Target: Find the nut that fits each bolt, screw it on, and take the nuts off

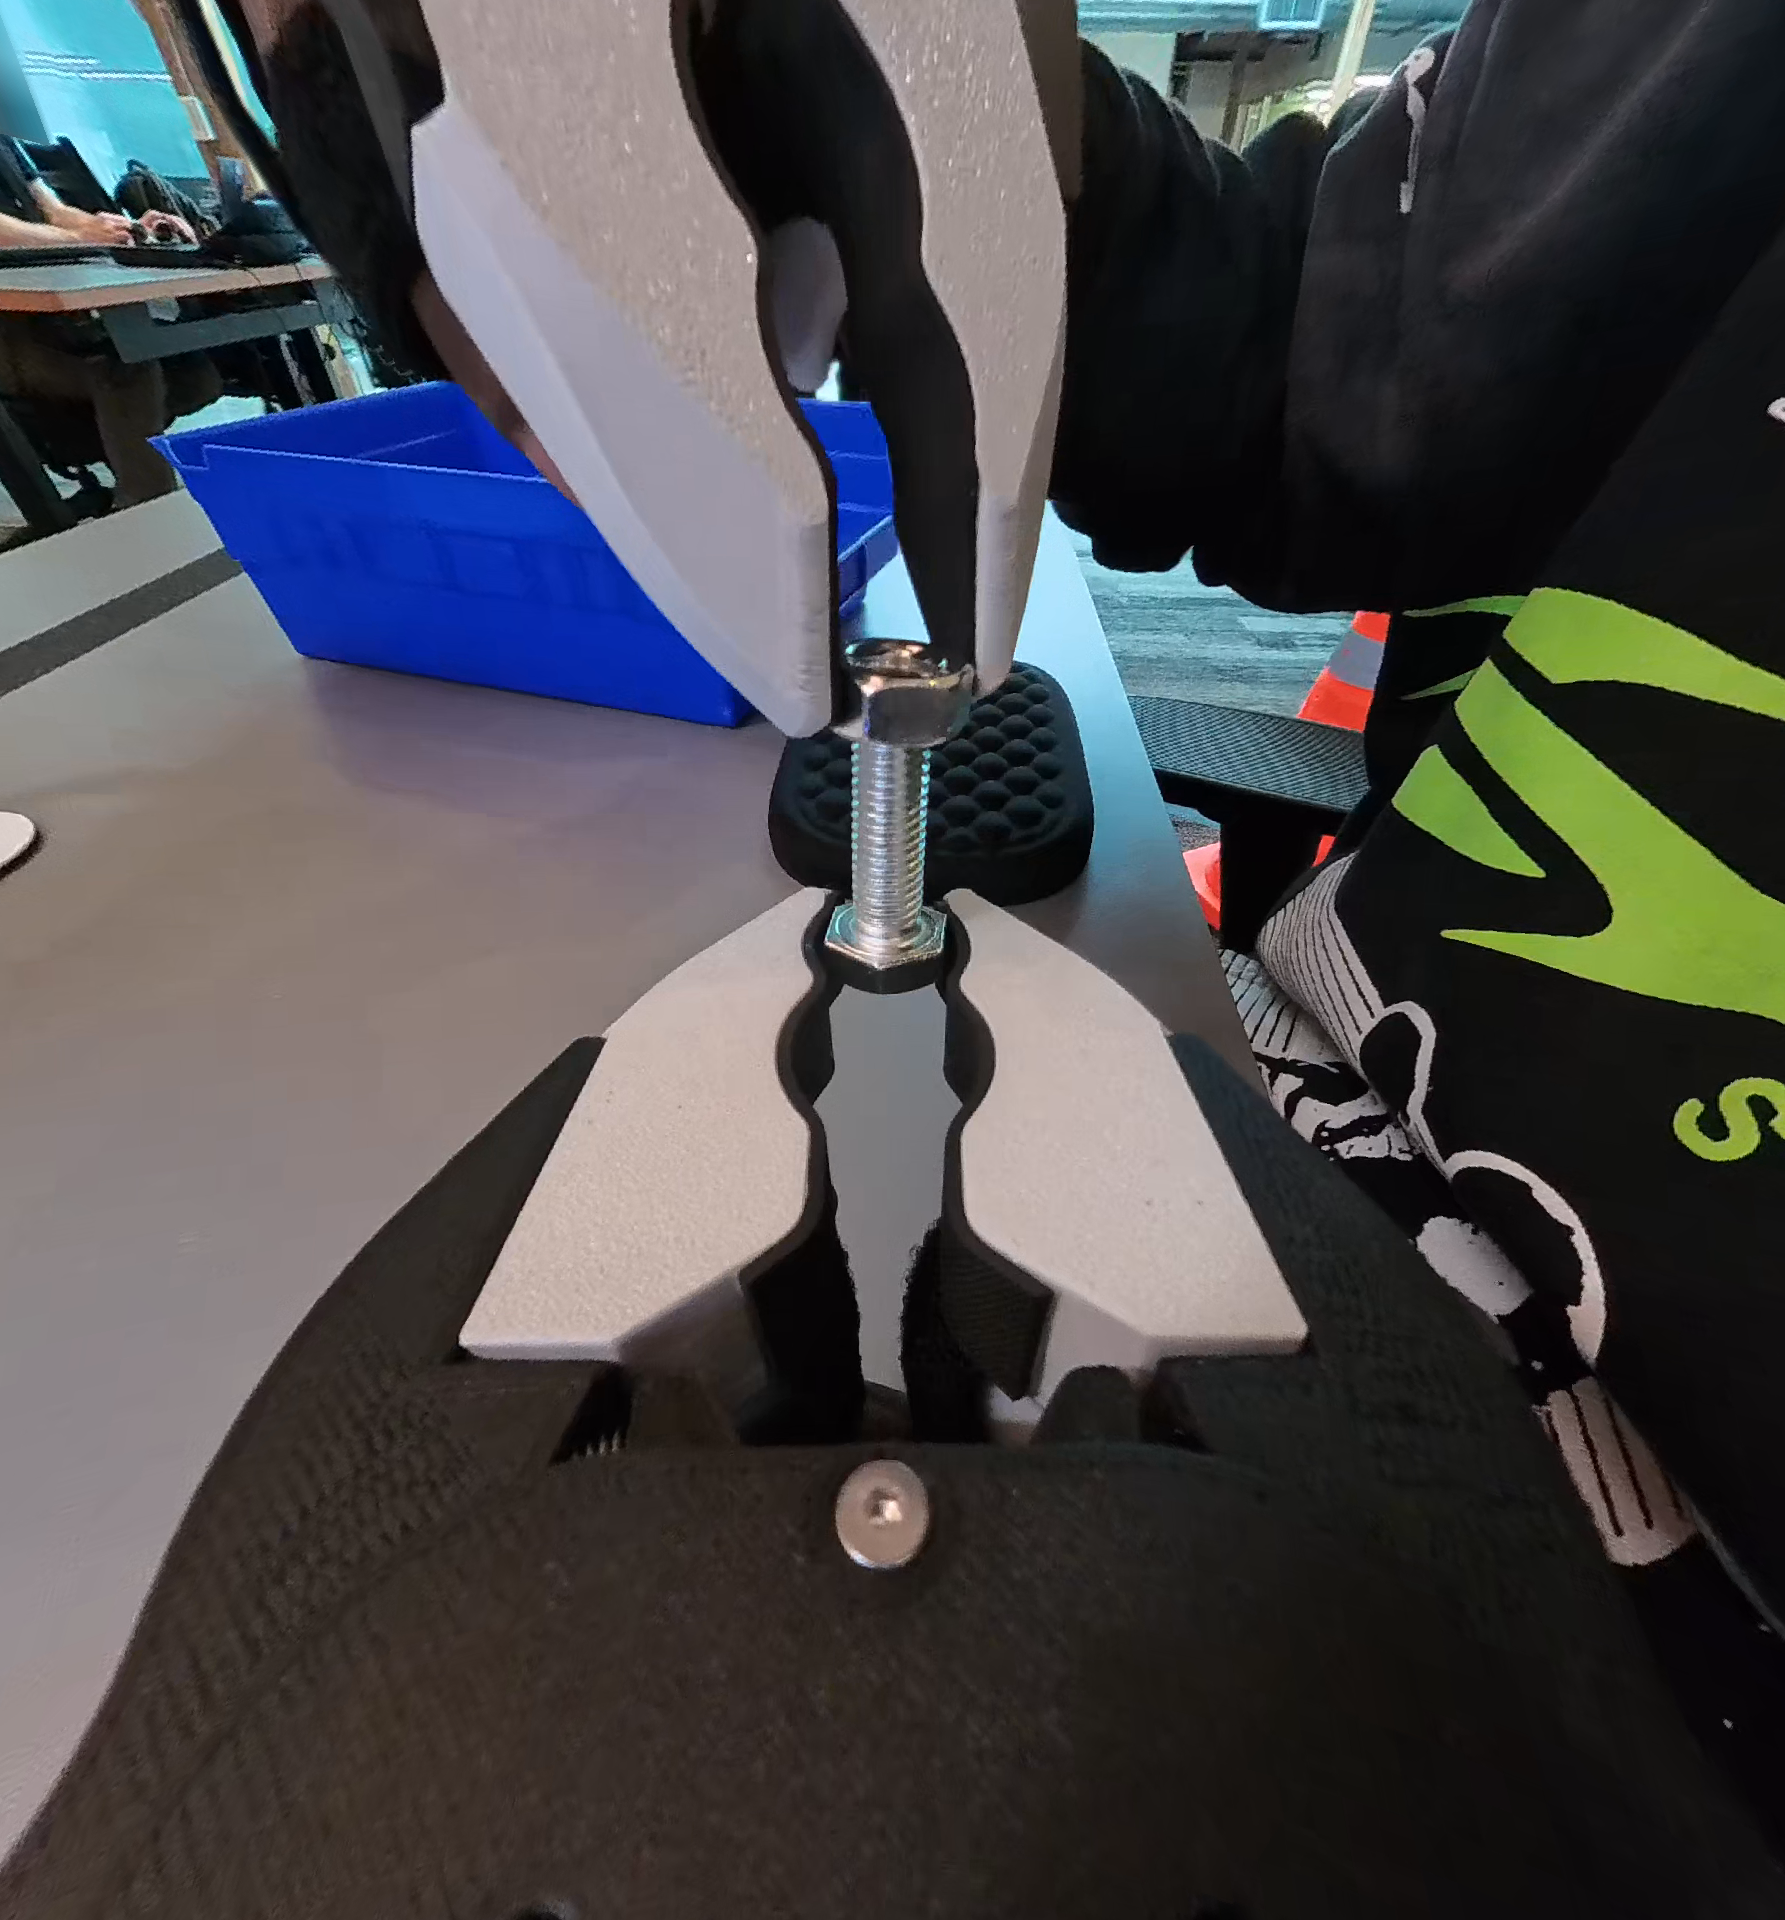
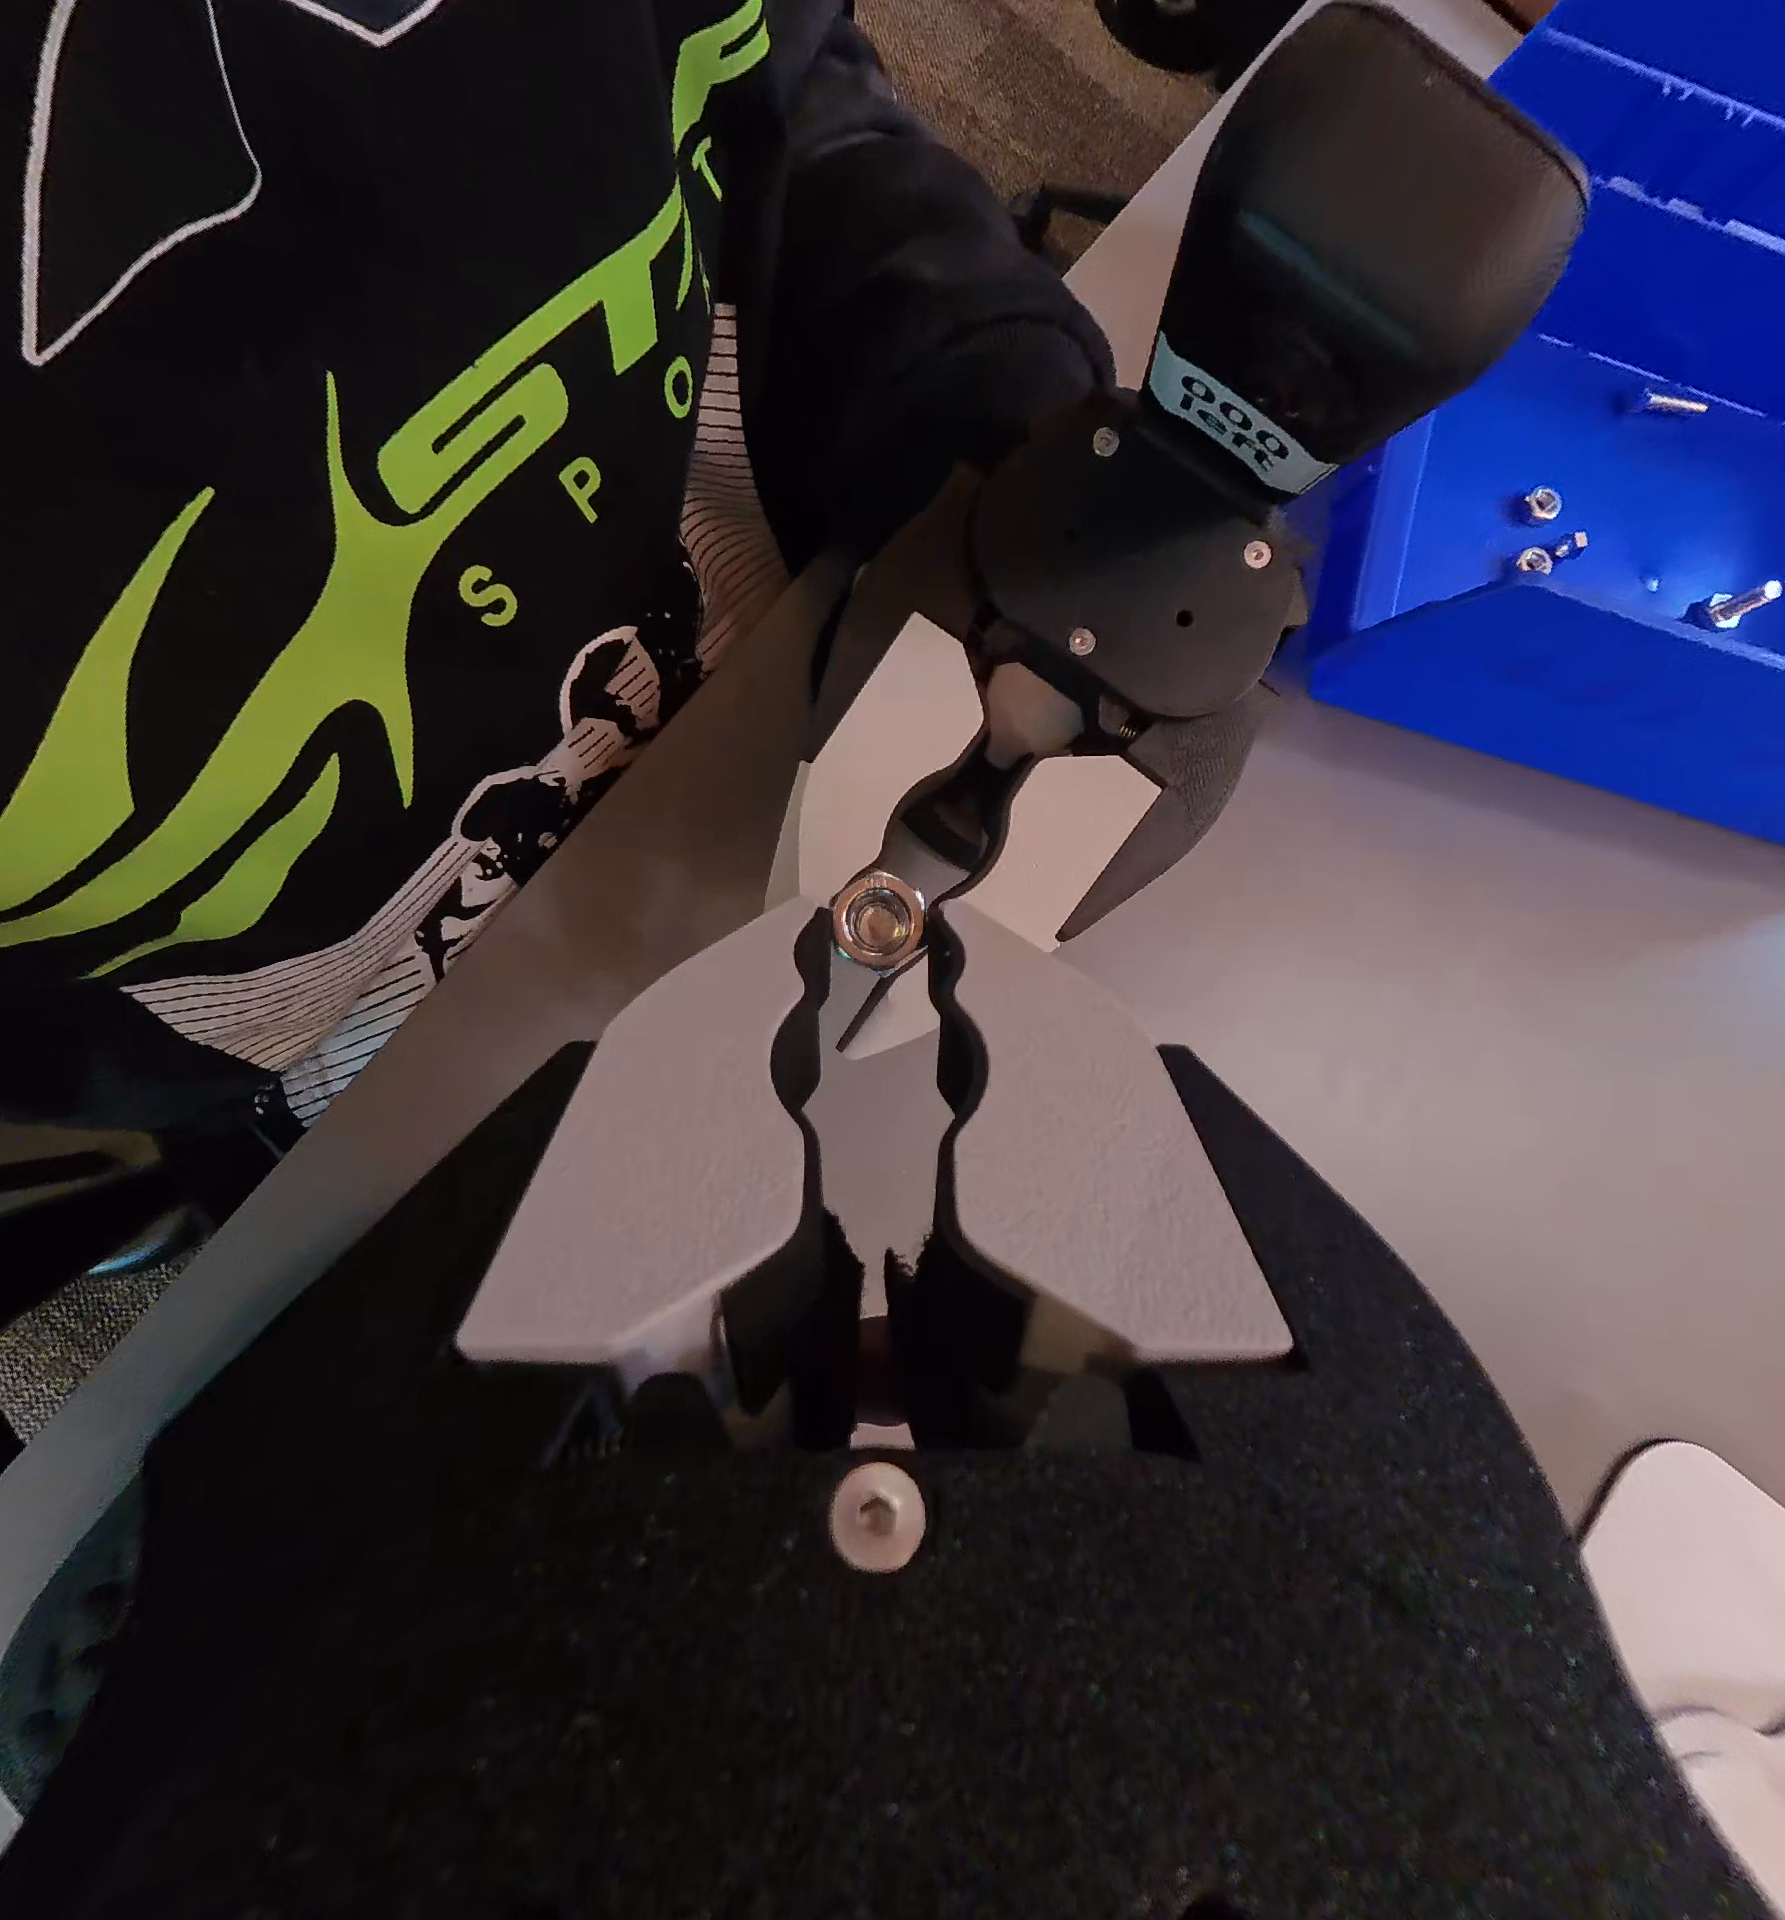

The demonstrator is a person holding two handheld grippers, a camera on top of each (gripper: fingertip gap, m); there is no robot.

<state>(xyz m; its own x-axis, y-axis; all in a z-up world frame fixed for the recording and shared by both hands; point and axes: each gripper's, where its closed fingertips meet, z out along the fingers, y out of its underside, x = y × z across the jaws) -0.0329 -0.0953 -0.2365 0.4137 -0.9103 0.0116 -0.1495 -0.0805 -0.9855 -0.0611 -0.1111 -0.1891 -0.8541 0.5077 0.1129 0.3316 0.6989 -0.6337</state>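
Soft indoor light, wide-angle bending at edges, background blurred; glare, perhaps overhead

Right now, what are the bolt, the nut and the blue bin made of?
The bolt looks like bright plated steel: silvery, shiny, with crisp threads. The nut, held in the left tool, looks like the same silvery metal with flat hex sides. The blue bin is probably moulded plastic: even colour, smooth thin walls.

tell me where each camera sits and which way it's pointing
Left wrist view: on the left tongs, looking level across the table at the nut they grip; the person's sleeve shows.
Right wrist view: on the right tongs, looking down the bolt end-on; the person's shirt shows.
Shared: the bolt, both tongs, the blue bin.
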